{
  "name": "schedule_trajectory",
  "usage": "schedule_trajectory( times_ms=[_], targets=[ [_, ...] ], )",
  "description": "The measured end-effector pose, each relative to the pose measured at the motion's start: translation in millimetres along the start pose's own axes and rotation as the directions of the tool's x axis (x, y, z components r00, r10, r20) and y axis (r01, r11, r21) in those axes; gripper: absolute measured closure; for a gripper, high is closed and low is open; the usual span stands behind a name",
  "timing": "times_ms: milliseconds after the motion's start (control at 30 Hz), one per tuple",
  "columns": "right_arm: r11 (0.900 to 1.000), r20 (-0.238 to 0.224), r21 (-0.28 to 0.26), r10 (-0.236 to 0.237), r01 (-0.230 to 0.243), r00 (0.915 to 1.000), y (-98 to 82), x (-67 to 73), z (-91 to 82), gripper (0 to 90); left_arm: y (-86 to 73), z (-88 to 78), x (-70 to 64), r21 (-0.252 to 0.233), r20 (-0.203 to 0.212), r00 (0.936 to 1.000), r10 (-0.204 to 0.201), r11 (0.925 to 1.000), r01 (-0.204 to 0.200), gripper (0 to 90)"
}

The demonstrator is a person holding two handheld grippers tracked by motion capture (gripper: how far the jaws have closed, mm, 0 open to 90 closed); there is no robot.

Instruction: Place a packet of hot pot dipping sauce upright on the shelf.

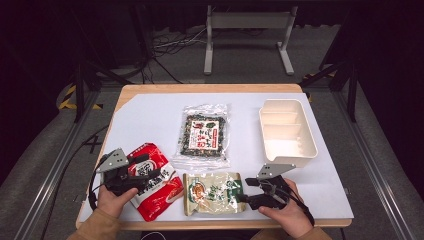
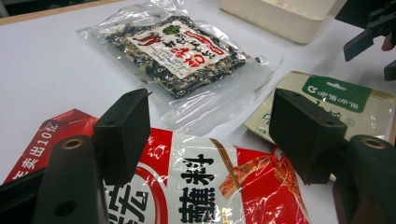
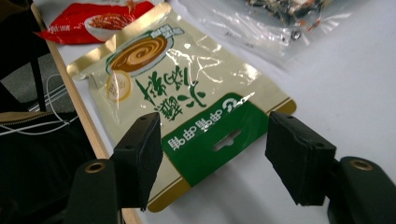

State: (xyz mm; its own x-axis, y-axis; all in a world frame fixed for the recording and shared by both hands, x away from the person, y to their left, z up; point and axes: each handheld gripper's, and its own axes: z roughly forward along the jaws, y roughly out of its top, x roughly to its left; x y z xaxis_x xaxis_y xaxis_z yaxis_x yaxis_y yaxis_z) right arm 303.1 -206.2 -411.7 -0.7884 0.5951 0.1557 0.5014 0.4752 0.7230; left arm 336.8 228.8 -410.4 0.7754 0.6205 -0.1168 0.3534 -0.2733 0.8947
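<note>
— Beige, with a green header band: that's the pouch (image 1: 214, 193) at the near edge of the worktop (image 1: 150, 120), and the right tongs (image 1: 243, 190) sit at its green end, jaws apart with nothing pinched, probably lined up to take it by the header.

— And the left tongs (image 1: 131, 176)?

— Over the red sauce packet (image 1: 152, 181), jaws wide too, gripping nothing. I'd guess each hand is working its own packet.

— Where would they go?

— Likely the cream bin (image 1: 288, 131), well off at the right and ribbed inside. A clear bag of dark dried mix (image 1: 202, 135) lies flat mid-table.

— The room?

— White sheet over a wood-edged top, grey floor, cables and a metal stand (image 1: 248, 37) behind, all dim.
</note>
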Motion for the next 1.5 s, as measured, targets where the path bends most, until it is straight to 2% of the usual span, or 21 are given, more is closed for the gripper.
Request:
schedule_trajectory(
  times_ms=[300,533,767,933,1067,1333,1500],
  targets=[
    [0.994,-0.032,0.099,0.043,-0.039,0.9986,-4.6,-1.7,11.0,34.2,0.0,0.7,-1.2,0.006,-0.008,1.0,0.005,1.0,-0.005,30.0],
    [0.989,-0.05,0.14,0.06,-0.053,0.9969,-6.5,-2.1,18.2,33.8,0.0,1.1,-0.9,0.007,-0.01,0.9999,0.01,0.9999,-0.01,30.1],
    [0.986,-0.062,0.154,0.066,-0.056,0.9959,-6.7,-0.3,21.3,32.8,0.1,0.1,-0.7,0.003,-0.02,0.9997,0.014,0.9999,-0.013,30.5],
    [0.981,-0.053,0.162,0.118,-0.108,0.9916,-7.5,-4.4,18.5,33.0,0.1,0.2,-0.8,0.003,-0.017,0.9998,0.01,0.9999,-0.01,30.5],
    [0.979,-0.069,0.161,0.135,-0.123,0.9884,-7.7,-5.5,18.3,33.1,-0.1,0.6,-0.7,0.006,-0.016,0.9998,0.008,1.0,-0.008,30.5],
    [0.981,-0.09,0.159,0.128,-0.112,0.9878,-7.4,-2.4,21.8,33.9,-0.1,0.9,-1.5,0.008,-0.015,0.9999,0.005,1.0,-0.005,30.5],
    [0.984,-0.108,0.153,0.107,-0.09,0.9883,-4.9,1.9,24.0,38.5,-0.1,1.0,-1.4,0.008,-0.015,0.9999,0.005,1.0,-0.005,30.5]
  ],
)
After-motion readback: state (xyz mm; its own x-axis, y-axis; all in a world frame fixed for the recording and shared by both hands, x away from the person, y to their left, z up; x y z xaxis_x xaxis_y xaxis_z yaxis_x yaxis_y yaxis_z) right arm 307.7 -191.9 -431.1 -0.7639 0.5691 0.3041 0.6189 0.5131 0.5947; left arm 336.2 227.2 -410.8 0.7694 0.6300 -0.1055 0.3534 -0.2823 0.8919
